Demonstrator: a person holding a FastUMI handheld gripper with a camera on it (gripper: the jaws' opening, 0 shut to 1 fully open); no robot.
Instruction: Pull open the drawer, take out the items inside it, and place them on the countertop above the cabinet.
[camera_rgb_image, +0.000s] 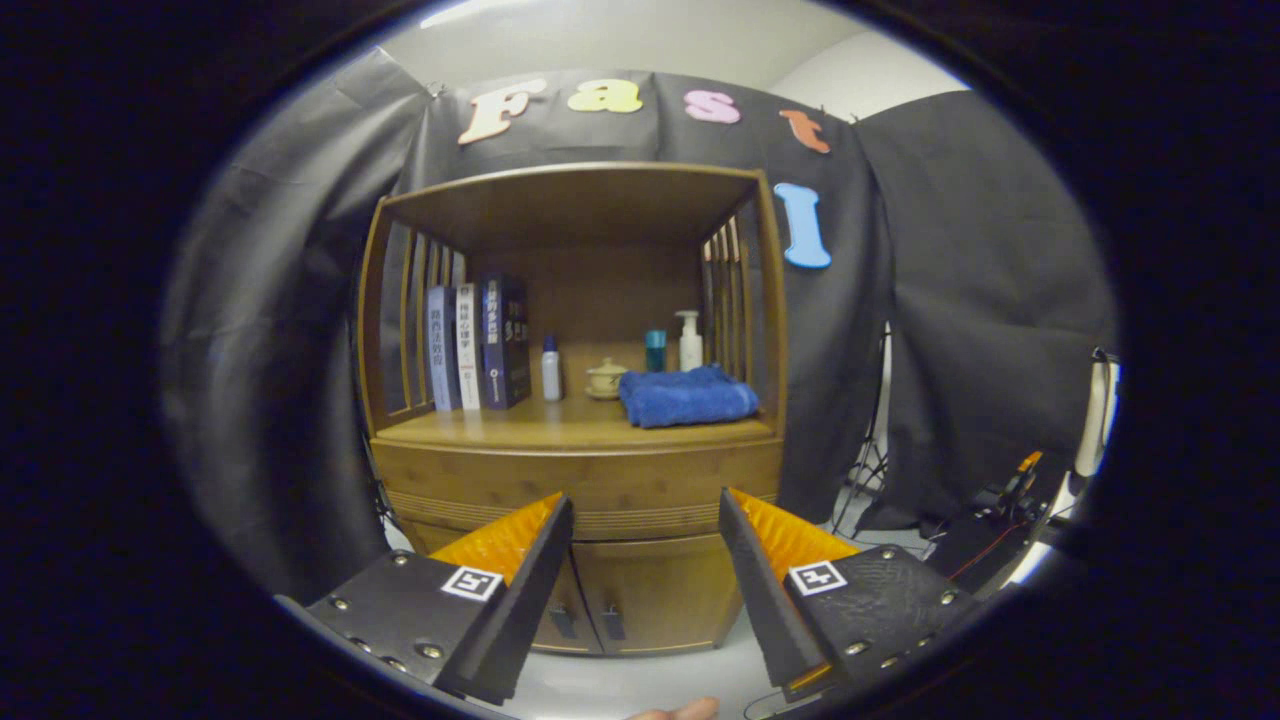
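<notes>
A wooden cabinet (575, 470) stands ahead against the black cloth wall. Its drawer front (600, 490) sits shut, a wide band just under the countertop (520, 428) and just beyond my fingertips. My gripper (645, 515) is open and empty, its two orange-and-black fingers (520, 560) spread wide some way in front of the cabinet. Nothing lies between them. The drawer's inside is hidden.
On the countertop stand three books (478, 345), a small white bottle (551, 368), a teacup (606, 378), a teal tube (655, 350), a pump bottle (690, 342) and a folded blue towel (688, 395). Two lower doors (640, 595) sit below the drawer. Tripod and gear (1000, 500) stand right.
</notes>
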